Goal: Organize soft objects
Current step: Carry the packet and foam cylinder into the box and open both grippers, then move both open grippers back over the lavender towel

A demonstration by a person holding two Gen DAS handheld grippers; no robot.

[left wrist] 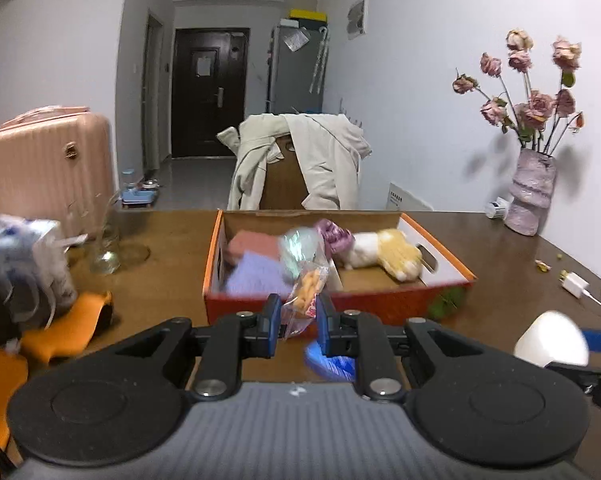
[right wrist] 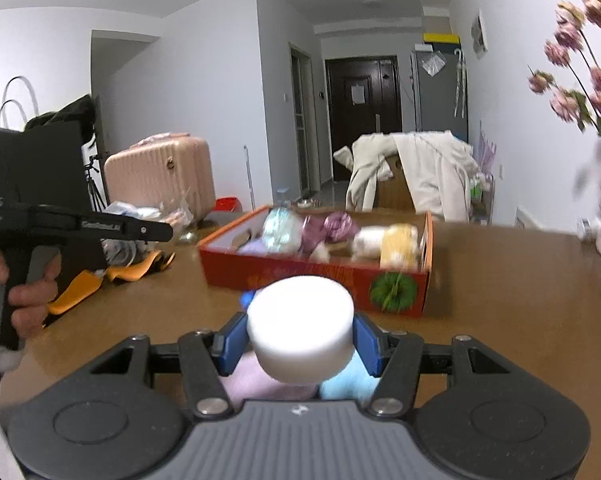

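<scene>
The left gripper (left wrist: 296,316) sits low in the middle of the left wrist pic. Its blue fingers (left wrist: 269,320) pinch a clear snack bag (left wrist: 306,292) w/ orange bits inside. The bag sticks up in front of the orange box (left wrist: 380,300) on the brown tabletop (left wrist: 160,280).

In the box, upper middle of the pic: a pink cloth (left wrist: 252,244), a purple cloth (left wrist: 256,274), a pale green round thing (left wrist: 300,250), a purple scrunchy thing (left wrist: 334,234) & a white & yellow plush toy (left wrist: 384,256). A blue soft thing (left wrist: 330,362) lies on the tabletop just under the right finger.

Left side: an orange cloth (left wrist: 72,320) & a white bag (left wrist: 28,256). Upper right: a vase (left wrist: 532,196) w/ dried roses (left wrist: 536,80).

In the right wrist pic the right gripper (right wrist: 300,340) is low in the middle. Its fingers (right wrist: 232,342) squeeze a white round sponge (right wrist: 300,328), one on each side. Below it sit a pink soft thing (right wrist: 268,386) & a light blue one (right wrist: 348,382). The box is just behind, mid frame. At the left edge a hand (right wrist: 24,300) holds the handle of the other gripper
</scene>
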